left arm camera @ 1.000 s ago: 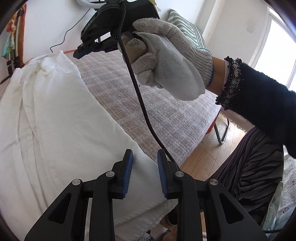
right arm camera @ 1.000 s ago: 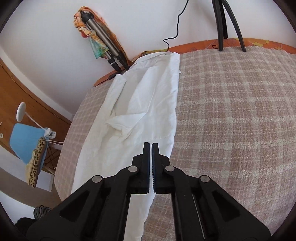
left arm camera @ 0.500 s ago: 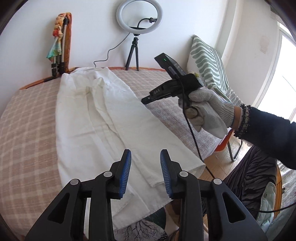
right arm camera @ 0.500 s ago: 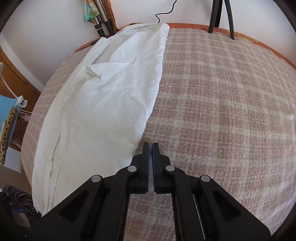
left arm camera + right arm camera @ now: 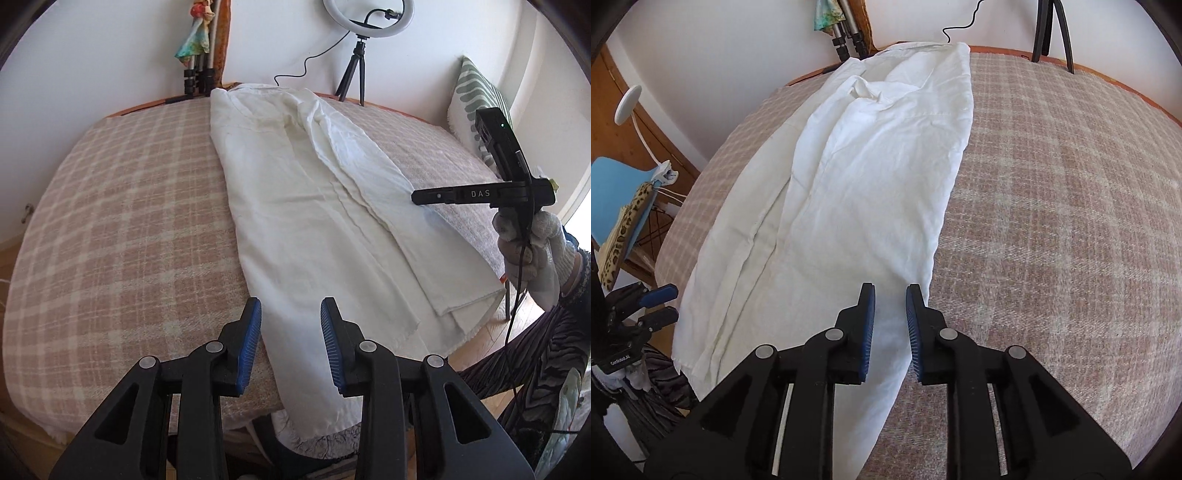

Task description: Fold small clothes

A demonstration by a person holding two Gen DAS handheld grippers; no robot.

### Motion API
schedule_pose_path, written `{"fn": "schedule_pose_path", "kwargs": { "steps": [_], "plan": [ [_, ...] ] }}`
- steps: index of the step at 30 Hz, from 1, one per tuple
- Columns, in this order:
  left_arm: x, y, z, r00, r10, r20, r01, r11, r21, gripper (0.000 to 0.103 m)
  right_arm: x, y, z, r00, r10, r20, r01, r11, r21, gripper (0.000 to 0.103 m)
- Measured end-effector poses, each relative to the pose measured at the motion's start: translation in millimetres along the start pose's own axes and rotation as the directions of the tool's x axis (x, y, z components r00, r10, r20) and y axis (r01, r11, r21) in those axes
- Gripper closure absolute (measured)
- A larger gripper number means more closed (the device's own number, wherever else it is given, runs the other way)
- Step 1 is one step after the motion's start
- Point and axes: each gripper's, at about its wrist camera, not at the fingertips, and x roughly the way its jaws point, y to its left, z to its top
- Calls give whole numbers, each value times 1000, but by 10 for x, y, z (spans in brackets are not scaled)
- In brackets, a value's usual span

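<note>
Right gripper (image 5: 890, 295) reopened; one garment (image 5: 849, 192).

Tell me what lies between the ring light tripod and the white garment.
In the left wrist view, only bare plaid blanket separates the ring light tripod from the white garment; its cable runs along the wall behind.

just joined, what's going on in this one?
A person holds a hand-held gripper in each hand over a white garment laid lengthwise on a plaid-covered bed. The left hand-held gripper is open above the garment's near hem. The right hand-held gripper is open over the garment's right edge, gripping nothing. No fold looks started from this end; the garment lies long, with one side layered over.
</note>
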Motion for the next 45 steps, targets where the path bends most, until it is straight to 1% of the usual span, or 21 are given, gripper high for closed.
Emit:
{"fn": "schedule_pose_path", "kwargs": {
  "steps": [2, 5, 7, 9, 11, 14, 17, 20, 22, 24, 27, 31, 33, 34, 35, 37, 38, 39, 40, 42, 45],
  "plan": [
    [36, -36, -76, 999, 32, -35, -30, 999, 38, 72, -54, -20, -72, 998, -59, -8, 59, 998, -18, 80],
    [-11, 51, -162, 999, 19, -40, -18, 1000, 6, 71, -210, -178, -200, 1000, 25, -5, -24, 997, 69, 76],
    [-93, 107, -145, 1000, 27, 3, -27, 1000, -4, 71, -345, -236, -277, 996, 87, 33, -90, 990, 112, 76],
    [-161, 153, -97, 999, 31, 35, -31, 999, -9, 71, -436, -163, -322, 996, 80, 46, -84, 993, 82, 76],
    [-134, 187, 54, 998, 8, 56, -7, 1000, -16, 71, -488, -75, -354, 995, 78, 66, -82, 995, 49, 76],
    [-12, 140, 349, 995, -43, 85, 41, 999, 34, 72, -436, 32, -340, 992, 115, 52, -117, 992, 39, 76],
    [190, 177, 596, 995, -68, 79, 65, 997, 37, 94, -369, 158, -333, 995, 94, 38, -94, 996, -2, 76],
    [391, 292, 688, 995, -93, 28, 93, 996, 9, 94, -334, 230, -352, 995, 95, 25, -94, 995, -23, 76],
    [454, 359, 618, 998, -69, 2, 69, 998, -7, 94, -311, 250, -371, 996, 86, 16, -86, 996, -33, 76],
    [450, 400, 493, 997, -71, -21, 70, 997, -23, 94, -298, 238, -393, 996, 90, 1, -90, 995, -30, 76],
    [319, 378, 288, 998, -56, -26, 56, 998, -2, 94, -325, 204, -434, 996, 88, -8, -88, 996, -25, 76],
    [100, 354, 69, 996, -58, -69, 59, 998, 8, 94, -459, 83, -551, 993, 117, -21, -116, 993, 24, 76],
    [-19, 376, -30, 992, -88, -91, 86, 996, -34, 94, -550, -21, -615, 993, 114, -27, -111, 991, 73, 66],
    [-76, 413, -68, 989, -110, -98, 103, 992, -77, 93, -596, -85, -669, 991, 132, -28, -129, 987, 101, 60],
    [-120, 455, -112, 982, -155, -106, 140, 981, -134, 90, -631, -149, -725, 985, 168, -35, -162, 978, 129, 56],
    [-164, 523, -195, 958, -257, -129, 218, 942, -255, 76, -667, -247, -829, 968, 242, -69, -227, 957, 181, 54],
    [-168, 533, -237, 947, -288, -143, 239, 927, -288, 64, -675, -281, -878, 956, 279, -90, -257, 945, 204, 53],
    [-162, 531, -271, 937, -311, -160, 252, 917, -309, 59, -686, -315, -921, 945, 310, -102, -281, 933, 227, 53],
    [-145, 523, -299, 929, -325, -176, 259, 912, -319, 59, -691, -346, -961, 933, 342, -111, -307, 919, 248, 53],
    [-152, 513, -303, 929, -329, -170, 264, 910, -318, 56, -665, -406, -1015, 910, 395, -128, -345, 891, 295, 51],
    [-121, 513, -272, 923, -344, -172, 272, 900, -340, 56, -577, -443, -1034, 889, 435, -142, -371, 866, 334, 51]
  ]
}}
